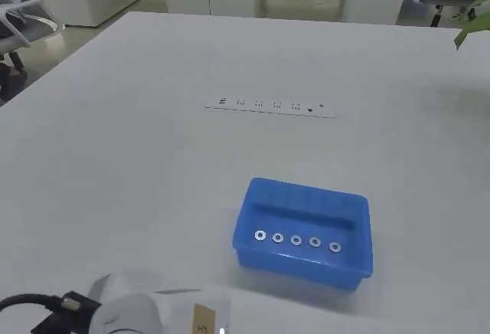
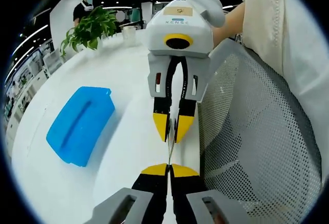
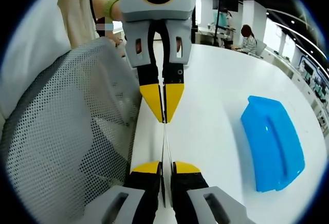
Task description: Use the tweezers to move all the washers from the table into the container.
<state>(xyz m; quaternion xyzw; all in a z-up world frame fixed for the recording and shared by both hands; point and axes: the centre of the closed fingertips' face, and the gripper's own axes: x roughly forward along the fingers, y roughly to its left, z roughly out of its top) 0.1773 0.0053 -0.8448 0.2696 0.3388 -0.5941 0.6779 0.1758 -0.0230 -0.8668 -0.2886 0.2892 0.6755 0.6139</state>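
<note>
- Here, on a white table [image 1: 153, 158], a shallow blue container [image 1: 306, 191] sits at 5 o'clock from the middle of the head view. A white power strip [image 1: 269, 106] lies well apart at its 12 o'clock.
- Five small metal washers [image 1: 296, 239] lie in a neat row on the container's floor. Every washer that can be seen is already inside.
- In the left gripper view, the left gripper [image 2: 168, 169] and the right gripper [image 2: 172, 127] face each other tip to tip over the table's near edge. A mesh chair back [image 2: 247, 147] is at 3 o'clock.
- The tweezers [image 2: 169, 149] show edge-on as a thin metal sliver bridging the two sets of yellow tips. Each pair of jaws appears clamped on one end.
- From the jaws, the container lies at 9 o'clock, well apart.
- The transfer looks finished or nearly so, with both tools sharing the tweezers.
- The next move likely calls for one gripper to let go so the other can carry the tweezers alone, either to put them down or to check the table for strays.
</note>
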